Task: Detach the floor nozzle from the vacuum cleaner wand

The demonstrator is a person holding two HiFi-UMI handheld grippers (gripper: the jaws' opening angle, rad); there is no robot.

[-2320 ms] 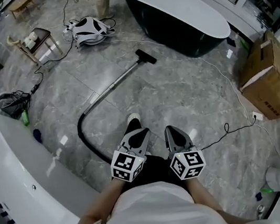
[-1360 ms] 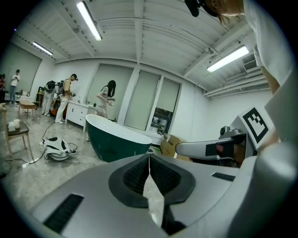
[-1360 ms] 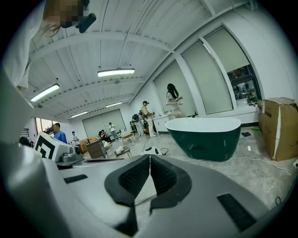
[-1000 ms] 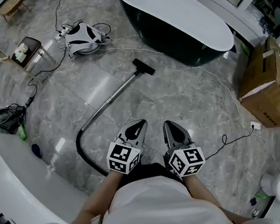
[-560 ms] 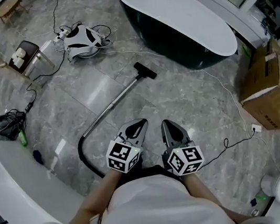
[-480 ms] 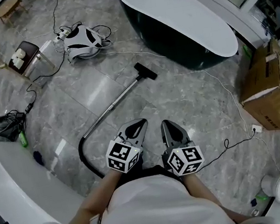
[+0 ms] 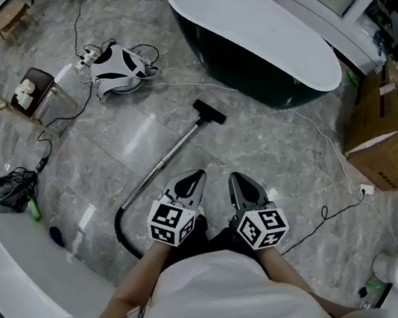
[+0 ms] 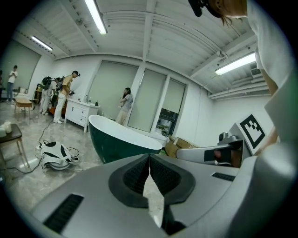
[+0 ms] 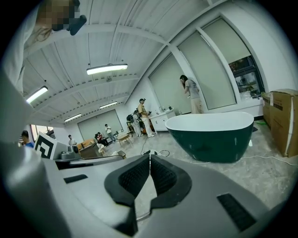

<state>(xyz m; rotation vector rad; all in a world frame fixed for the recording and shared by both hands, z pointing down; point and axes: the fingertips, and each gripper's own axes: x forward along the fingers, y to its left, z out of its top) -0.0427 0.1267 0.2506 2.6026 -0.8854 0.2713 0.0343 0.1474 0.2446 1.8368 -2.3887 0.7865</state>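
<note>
In the head view a black floor nozzle (image 7: 210, 111) lies on the grey marble floor, joined to a silver wand (image 7: 162, 164) that runs back to a black hose (image 7: 123, 231) curving toward my feet. The left gripper (image 7: 197, 174) and the right gripper (image 7: 232, 178) hang side by side in front of me, both shut and empty, well short of the nozzle. The left gripper view shows its jaws (image 8: 149, 158) pressed together. The jaws (image 9: 150, 157) in the right gripper view are likewise closed, with a bit of the wand (image 9: 142, 216) showing below them.
A dark green bathtub (image 7: 249, 29) stands beyond the nozzle. A white vacuum body (image 7: 118, 62) with cables lies at the upper left, near a small stool (image 7: 34, 87). A cardboard box (image 7: 383, 127) sits at the right, a white tub rim (image 7: 23, 282) at the left. People stand far off.
I have walked forward with both grippers carried along shut. The nozzle and wand now lie closer to them, and the hose curve has slid toward my feet.
</note>
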